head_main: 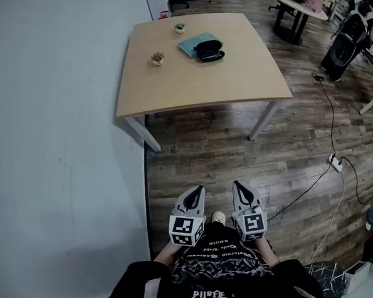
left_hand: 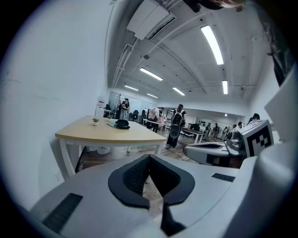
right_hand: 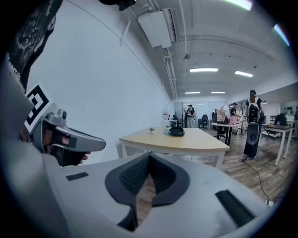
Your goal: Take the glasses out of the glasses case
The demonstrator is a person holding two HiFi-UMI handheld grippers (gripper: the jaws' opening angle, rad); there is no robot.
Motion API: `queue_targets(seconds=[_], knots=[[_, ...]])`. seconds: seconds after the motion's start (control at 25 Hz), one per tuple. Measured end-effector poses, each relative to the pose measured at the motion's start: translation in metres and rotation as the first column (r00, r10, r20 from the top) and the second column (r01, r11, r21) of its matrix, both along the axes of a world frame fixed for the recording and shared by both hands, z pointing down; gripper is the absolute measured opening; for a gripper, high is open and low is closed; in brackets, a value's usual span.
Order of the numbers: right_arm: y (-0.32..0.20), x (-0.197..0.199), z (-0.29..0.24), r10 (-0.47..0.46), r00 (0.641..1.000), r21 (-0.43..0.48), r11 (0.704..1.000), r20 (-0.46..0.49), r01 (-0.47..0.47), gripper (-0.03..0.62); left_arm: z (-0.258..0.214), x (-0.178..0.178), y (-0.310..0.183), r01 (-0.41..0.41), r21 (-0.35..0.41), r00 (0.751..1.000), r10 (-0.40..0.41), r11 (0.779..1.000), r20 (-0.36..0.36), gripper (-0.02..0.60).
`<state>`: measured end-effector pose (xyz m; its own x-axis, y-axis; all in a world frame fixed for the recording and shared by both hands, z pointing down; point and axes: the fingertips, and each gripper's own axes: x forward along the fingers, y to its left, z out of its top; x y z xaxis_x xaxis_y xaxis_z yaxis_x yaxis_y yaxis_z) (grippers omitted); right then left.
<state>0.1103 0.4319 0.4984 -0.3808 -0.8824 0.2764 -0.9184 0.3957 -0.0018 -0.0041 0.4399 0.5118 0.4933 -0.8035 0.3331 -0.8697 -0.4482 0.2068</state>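
A black glasses case lies on a blue mat at the far side of a light wooden table. It is too small to tell whether glasses are inside. Both grippers are held low, close to the person's body and far from the table. The left gripper and right gripper are shut and empty. In the left gripper view the jaws meet, with the case far ahead. The right gripper view shows its jaws closed and the case on the distant table.
Two small potted plants stand on the table. A white wall runs along the left. Wood floor lies between me and the table, with cables and a power strip at the right. People and desks fill the far room.
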Motion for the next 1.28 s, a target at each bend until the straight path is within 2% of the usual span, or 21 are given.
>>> queue_targets(seconds=[0.44, 0.56, 0.72, 0.88, 0.92, 0.96, 1.08, 1.16, 1.28], knots=[[0.013, -0.010, -0.003, 0.007, 1.000, 0.016, 1.000, -0.028, -0.007, 0.003, -0.003, -0.023, 0.005, 0.031, 0.014, 0.999, -0.031, 0.999, -0.024, 0.005], [0.013, -0.004, -0.002, 0.037, 0.999, 0.020, 0.999, -0.006, -0.037, 0.005, -0.001, -0.024, 0.005, 0.028, 0.011, 0.999, -0.027, 1.000, -0.032, 0.005], [0.013, -0.001, -0.001, 0.050, 0.999, 0.011, 0.999, 0.017, -0.050, 0.005, 0.004, -0.024, 0.005, 0.017, -0.008, 1.000, -0.017, 1.000, -0.004, 0.005], [0.012, 0.000, 0.003, 0.051, 0.998, 0.001, 0.999, 0.030, -0.051, 0.008, 0.003, -0.031, 0.001, 0.050, 0.005, 0.999, -0.050, 0.999, -0.009, 0.006], [0.012, 0.000, 0.004, 0.050, 0.998, -0.002, 0.999, 0.032, -0.050, 0.052, 0.003, -0.034, 0.000, 0.059, 0.008, 0.998, -0.059, 0.998, -0.006, 0.009], [0.011, 0.001, 0.004, 0.051, 0.998, -0.005, 0.999, 0.036, -0.051, 0.086, 0.003, -0.036, -0.001, 0.063, 0.009, 0.998, -0.063, 0.998, -0.006, 0.027], [0.006, 0.003, 0.004, 0.050, 0.998, -0.013, 0.999, 0.043, -0.049, 0.086, 0.003, -0.041, -0.006, 0.061, -0.001, 0.998, -0.061, 0.998, -0.026, 0.111], [0.003, 0.004, 0.008, 0.042, 0.998, -0.027, 0.999, 0.039, -0.041, 0.192, 0.003, -0.048, -0.011, 0.059, -0.008, 0.997, -0.060, 0.998, -0.042, 0.174], [-0.001, 0.010, 0.007, 0.063, 0.997, -0.027, 0.998, 0.039, -0.062, 0.196, 0.003, -0.056, -0.017, 0.048, -0.027, 0.997, -0.049, 0.999, -0.060, 0.238]])
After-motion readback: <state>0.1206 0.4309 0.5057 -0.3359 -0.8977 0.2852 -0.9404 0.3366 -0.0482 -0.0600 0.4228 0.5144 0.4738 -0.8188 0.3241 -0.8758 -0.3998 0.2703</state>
